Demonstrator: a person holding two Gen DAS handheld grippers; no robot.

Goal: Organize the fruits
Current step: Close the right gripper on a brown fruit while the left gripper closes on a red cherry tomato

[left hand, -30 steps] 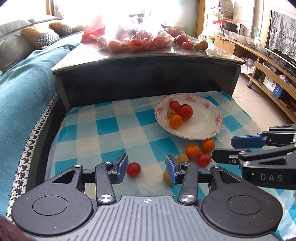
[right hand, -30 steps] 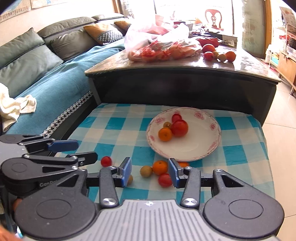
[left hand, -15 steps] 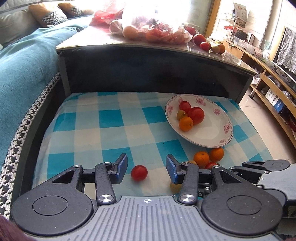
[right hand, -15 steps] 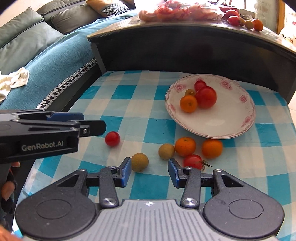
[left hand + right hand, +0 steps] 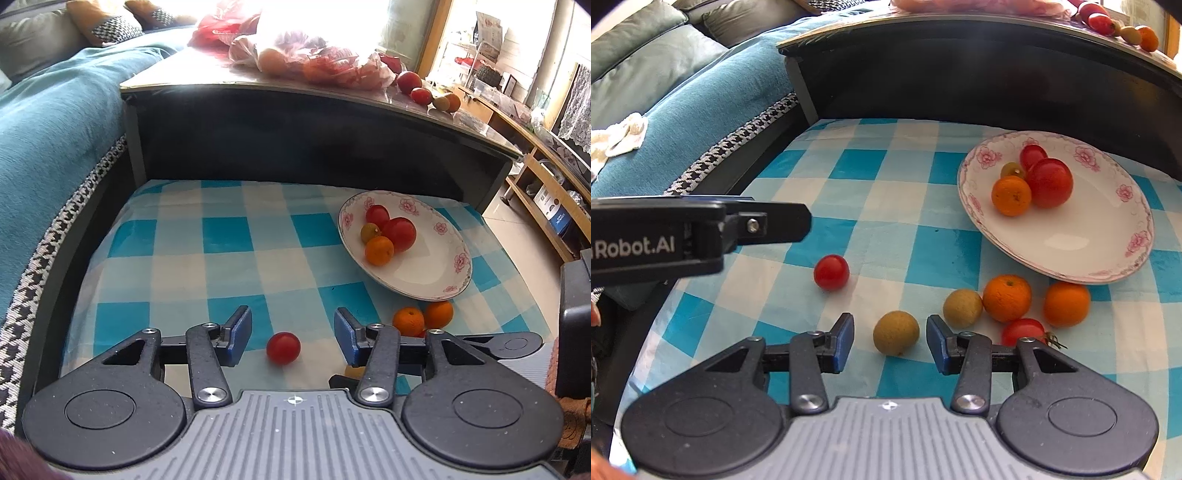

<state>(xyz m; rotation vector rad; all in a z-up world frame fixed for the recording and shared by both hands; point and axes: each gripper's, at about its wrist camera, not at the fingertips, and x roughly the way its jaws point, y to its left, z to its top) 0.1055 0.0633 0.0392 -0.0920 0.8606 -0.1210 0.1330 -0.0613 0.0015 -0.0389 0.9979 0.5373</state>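
A flowered white plate [image 5: 439, 280] [image 5: 1089, 254] holds two red tomatoes, an orange and a small greenish fruit. My left gripper [image 5: 293, 334] is open, with a small red tomato [image 5: 283, 348] [image 5: 831, 272] lying on the checked cloth between its fingers. My right gripper [image 5: 890, 341] is open, with a brown-green round fruit [image 5: 896, 332] between its fingers. A second brown-green fruit [image 5: 962, 308], two oranges [image 5: 1007, 297] [image 5: 1066, 304] and a stemmed tomato [image 5: 1023, 331] lie in front of the plate.
The blue-checked cloth [image 5: 229, 236] covers a low shelf under a dark tabletop [image 5: 332, 92] carrying a bag of fruit and loose tomatoes. A teal-covered sofa [image 5: 44, 122] is at the left. My left gripper's body [image 5: 683, 236] shows at the left of the right wrist view.
Both grippers have moved forward and down toward the cloth. The small tomato now lies between the left fingers and the brown-green fruit between the right fingers.
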